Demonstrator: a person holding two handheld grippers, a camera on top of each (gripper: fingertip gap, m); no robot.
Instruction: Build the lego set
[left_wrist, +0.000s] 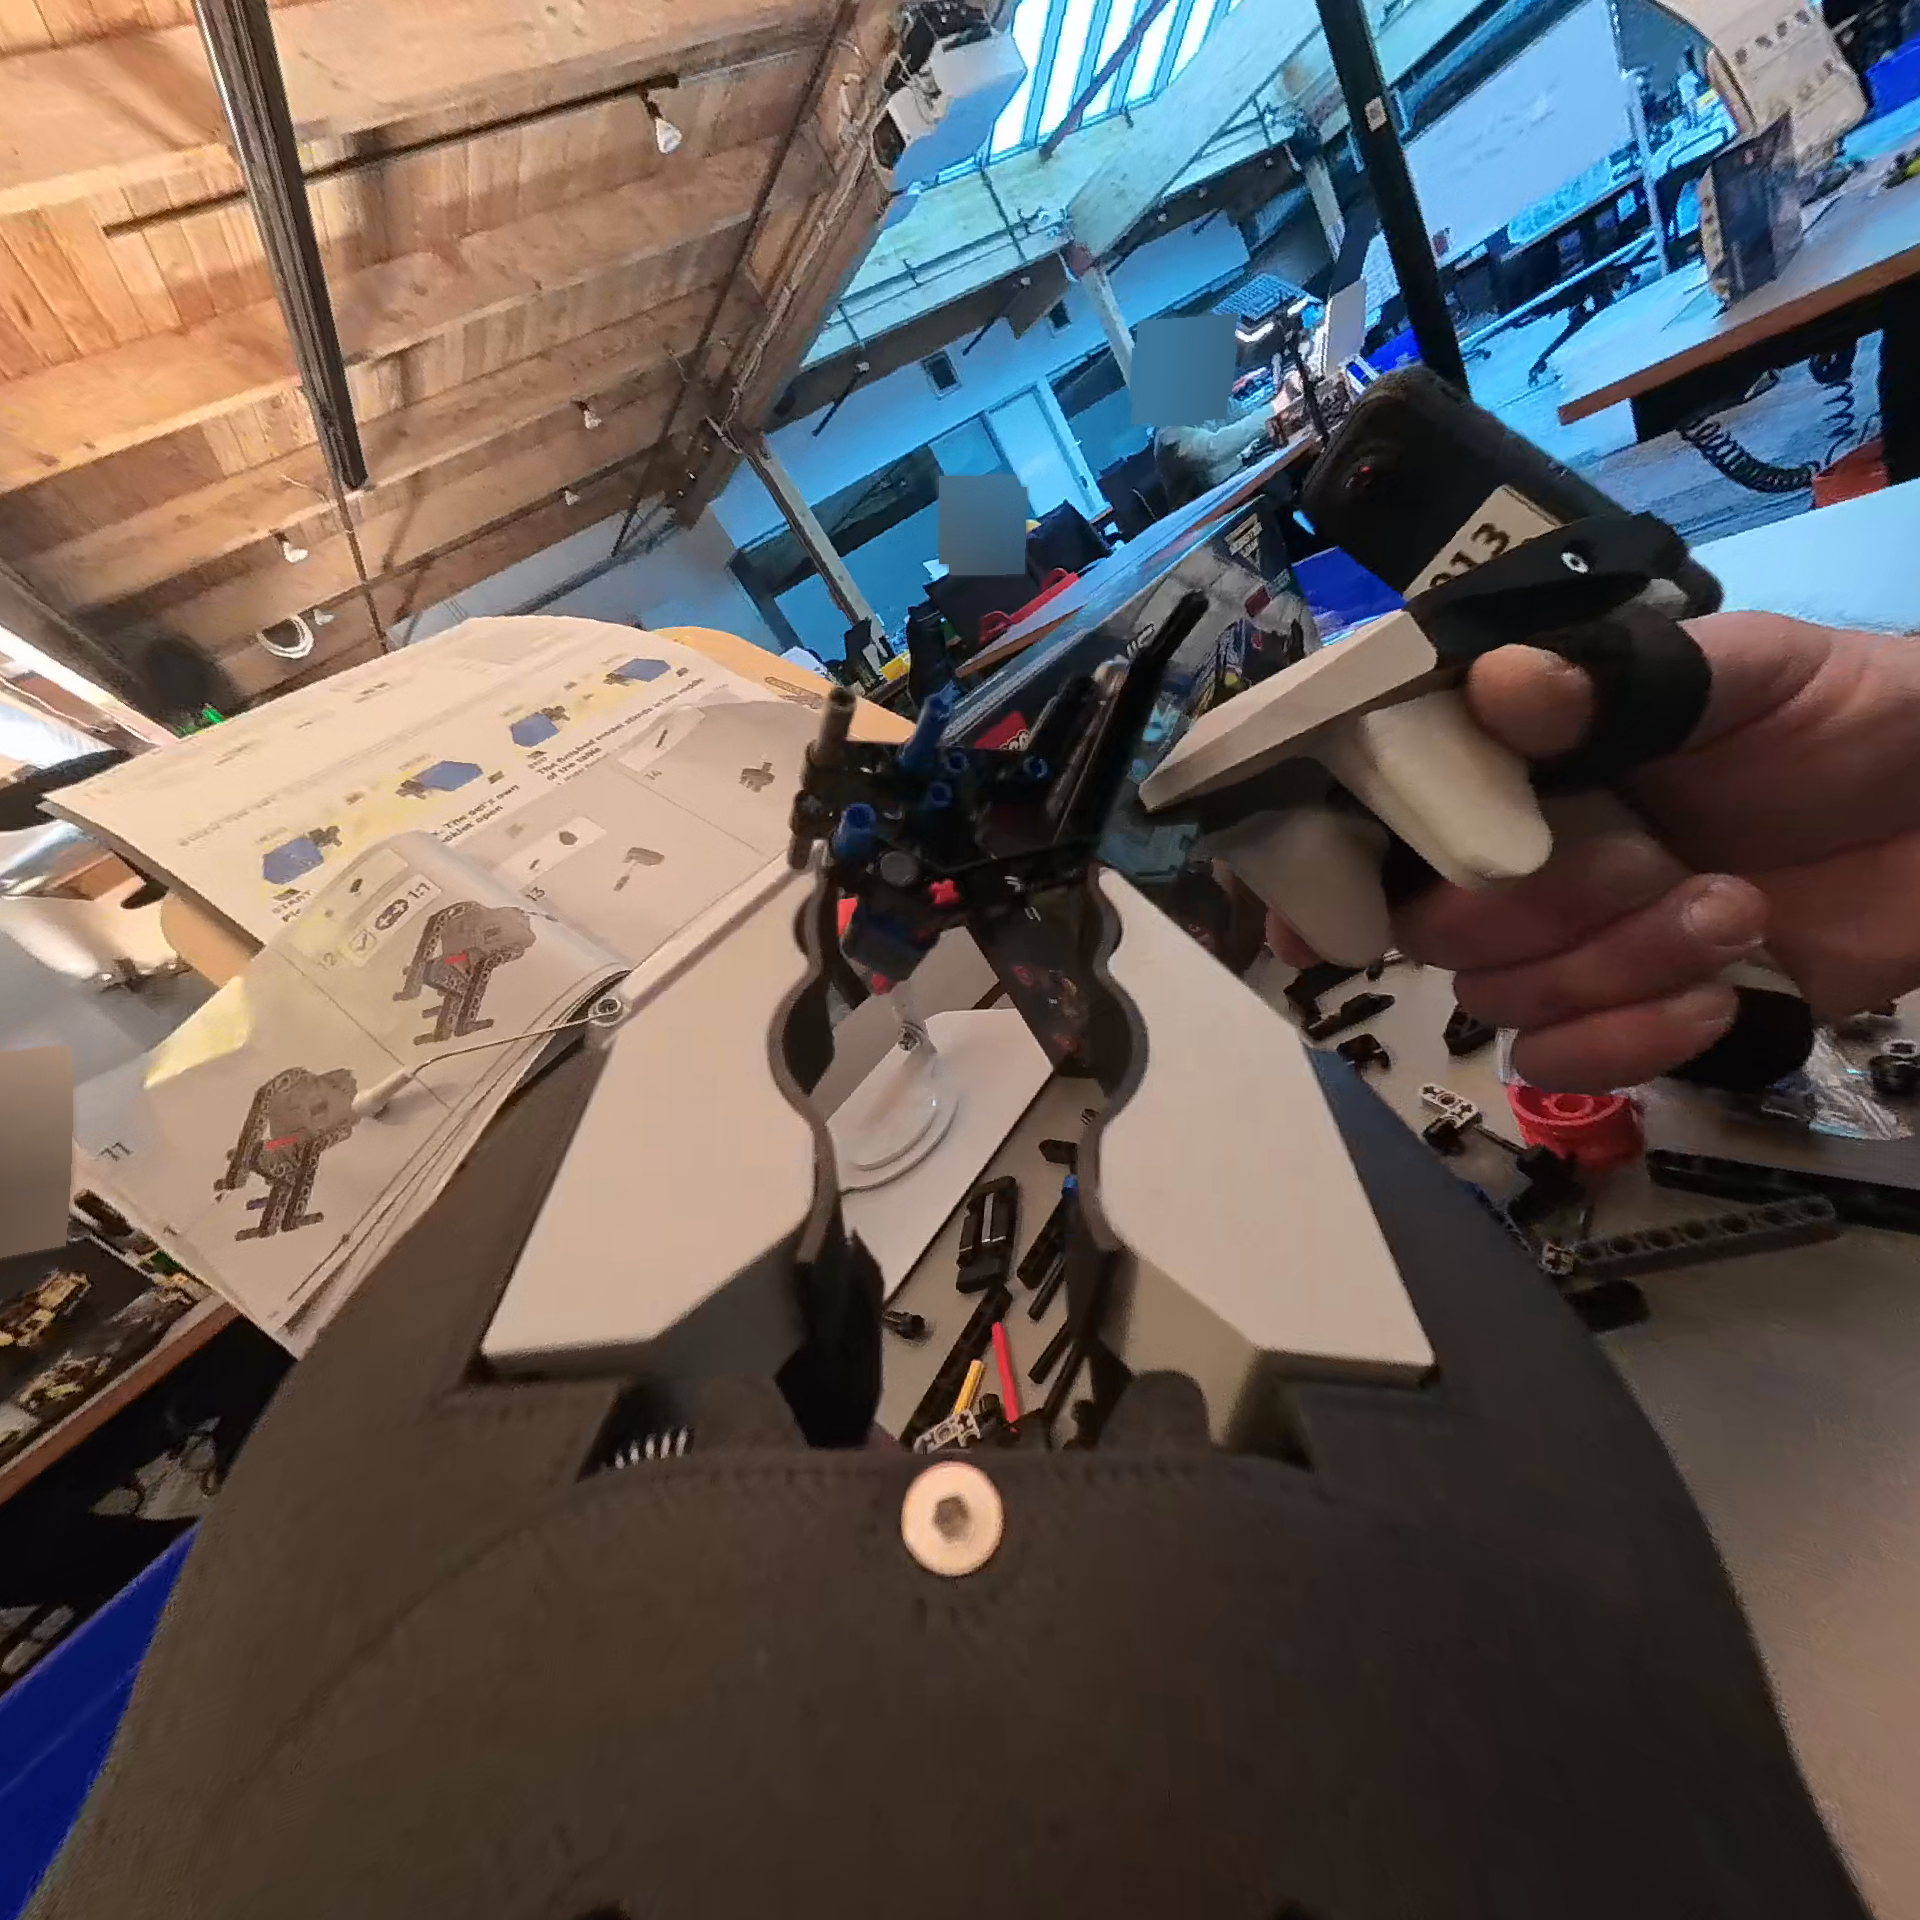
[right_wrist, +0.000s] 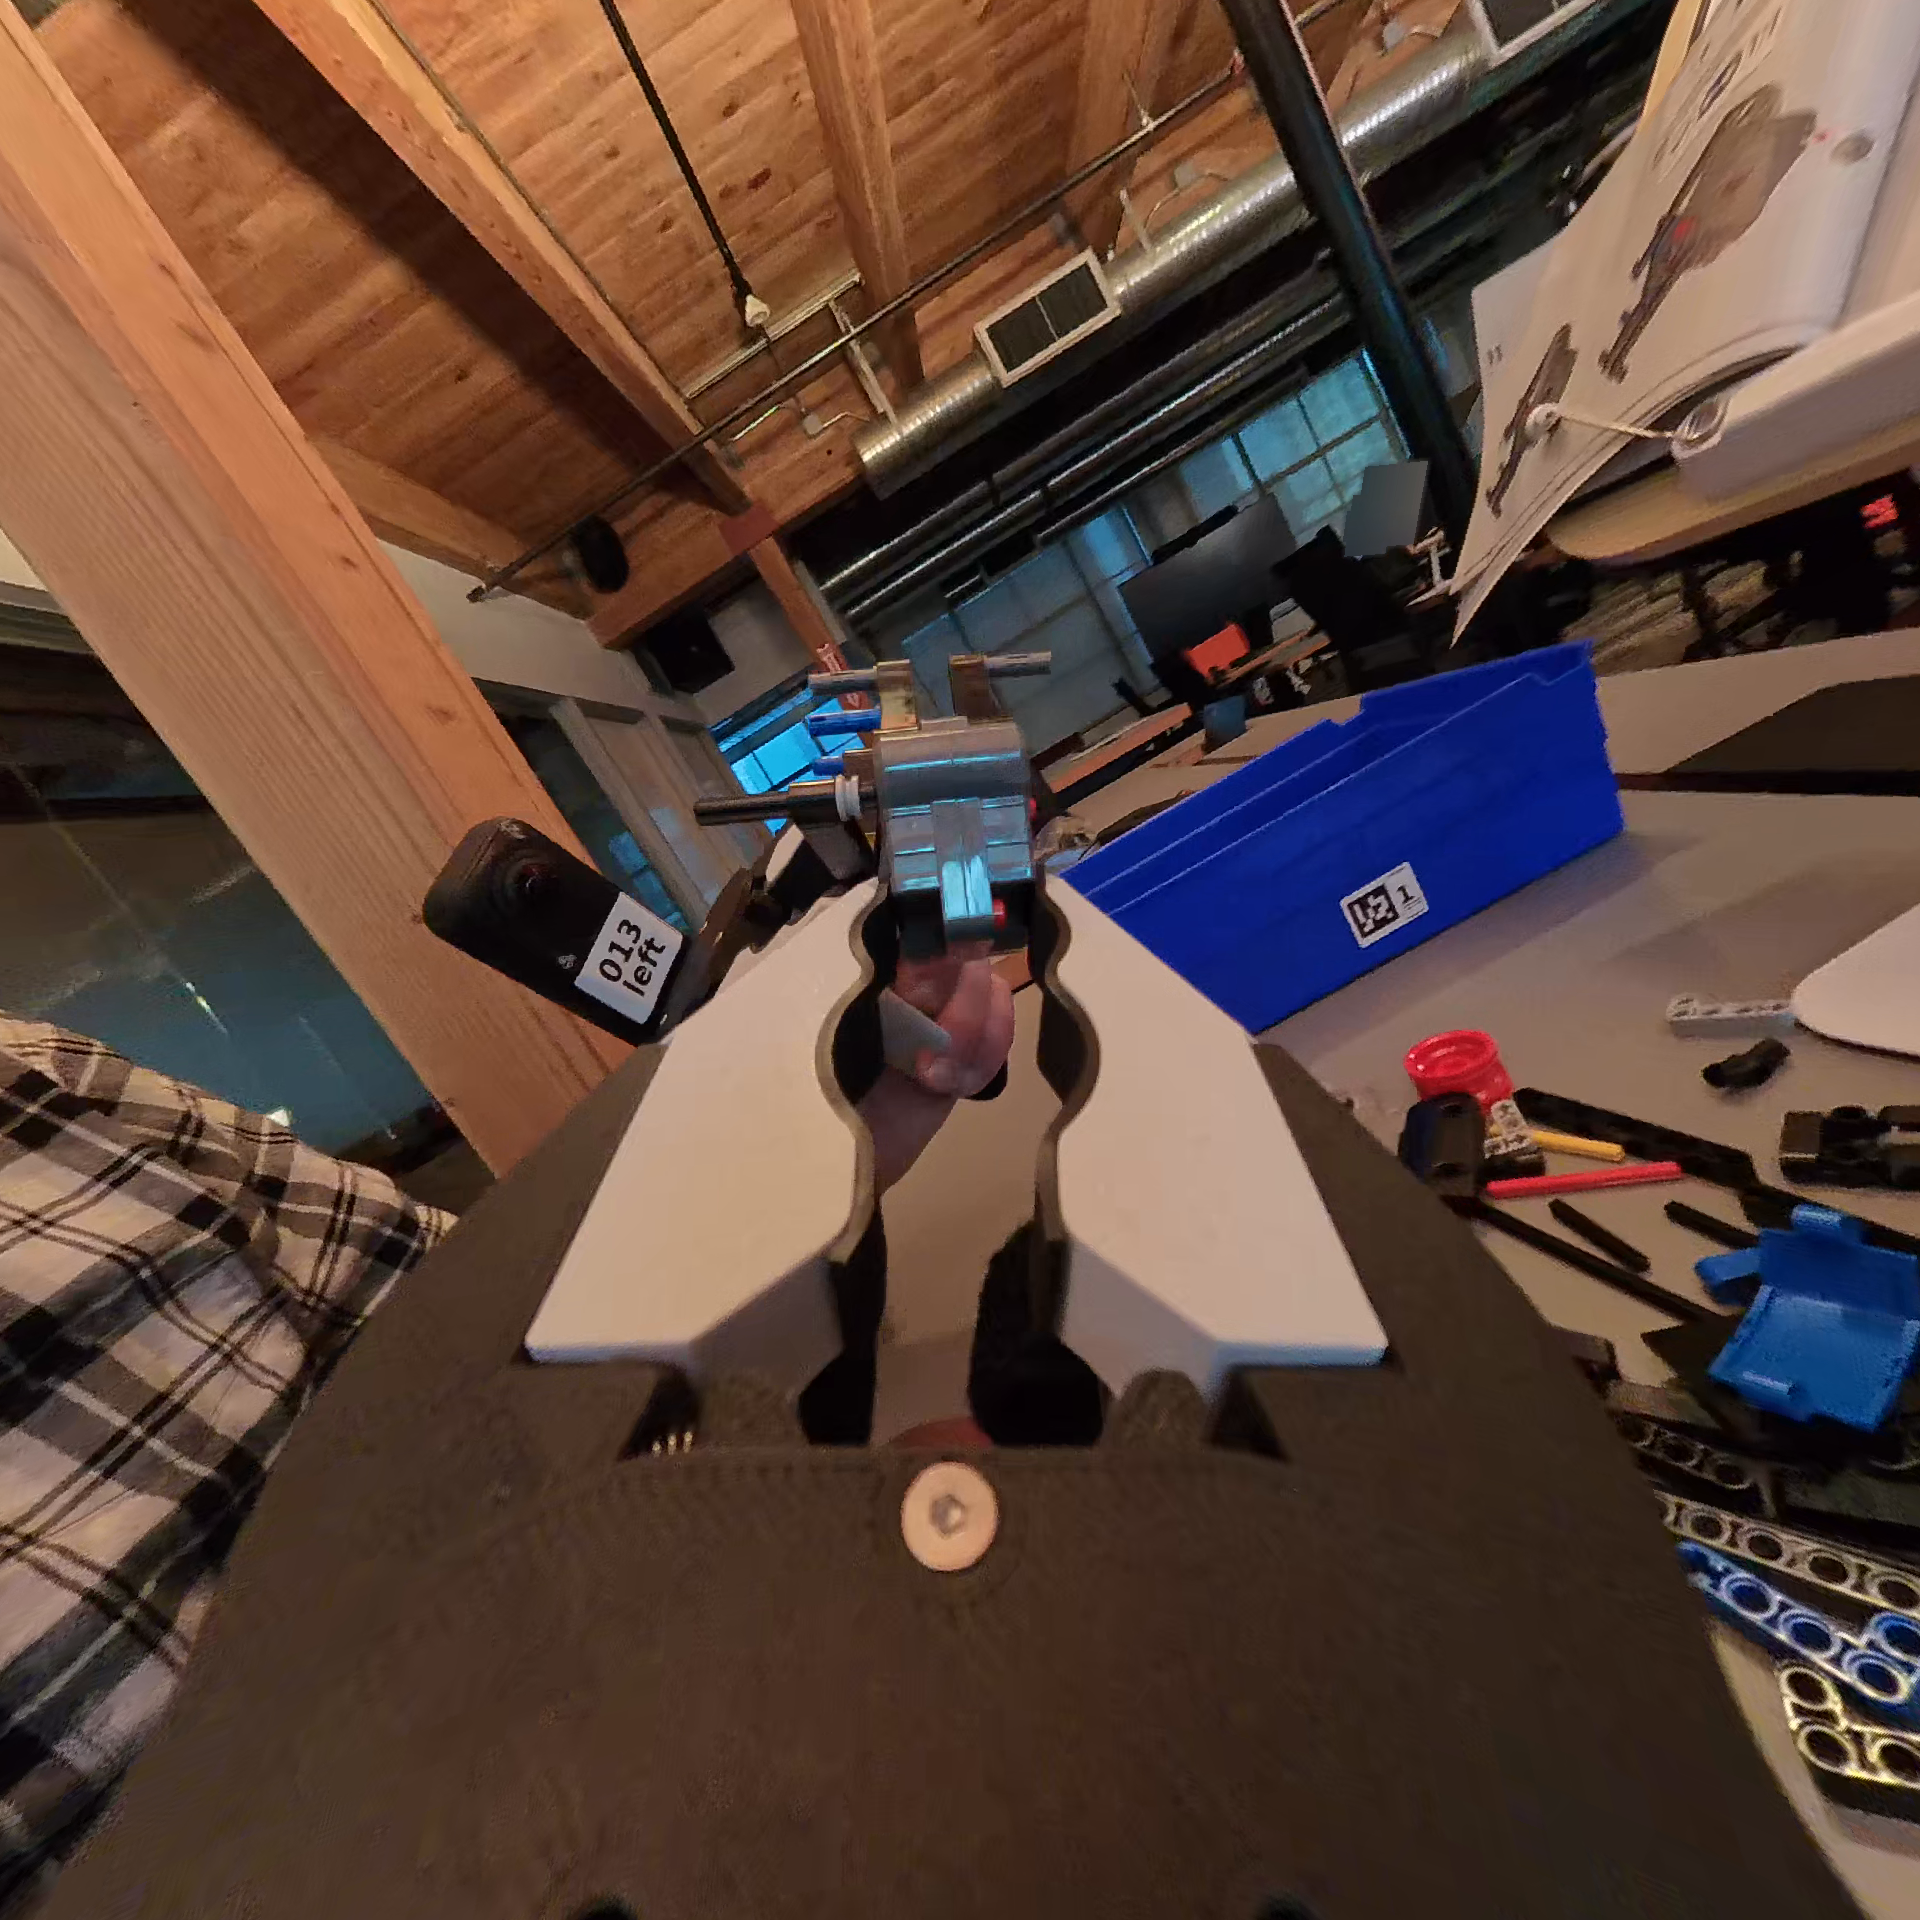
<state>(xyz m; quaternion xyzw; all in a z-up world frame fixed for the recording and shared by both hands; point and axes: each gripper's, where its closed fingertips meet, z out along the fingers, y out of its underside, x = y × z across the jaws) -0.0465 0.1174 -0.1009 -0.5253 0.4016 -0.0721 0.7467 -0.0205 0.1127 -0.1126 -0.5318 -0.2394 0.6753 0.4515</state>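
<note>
A small lego assembly (left_wrist: 914, 821) of black beams with blue pins and a dark axle is held in the air above the grey table (left_wrist: 1766, 1455). My left gripper (left_wrist: 961, 894) is shut on its lower part. My right gripper (left_wrist: 1174, 821), held by a hand (left_wrist: 1662, 883), meets the assembly from the right. In the right wrist view my right gripper (right_wrist: 956, 914) is shut on the grey block end of the assembly (right_wrist: 951, 800). The left gripper's camera (right_wrist: 551, 914) shows just behind it.
An open instruction booklet (left_wrist: 416, 883) stands on a holder at the left. A lego box (left_wrist: 1195, 623) stands behind. A blue bin (right_wrist: 1403, 831), a red wheel hub (right_wrist: 1455, 1065), black beams (left_wrist: 1704, 1236), thin axles (right_wrist: 1579, 1179) and a blue part (right_wrist: 1818, 1340) lie on the table. Left and right tips are no more than a few centimetres apart.
</note>
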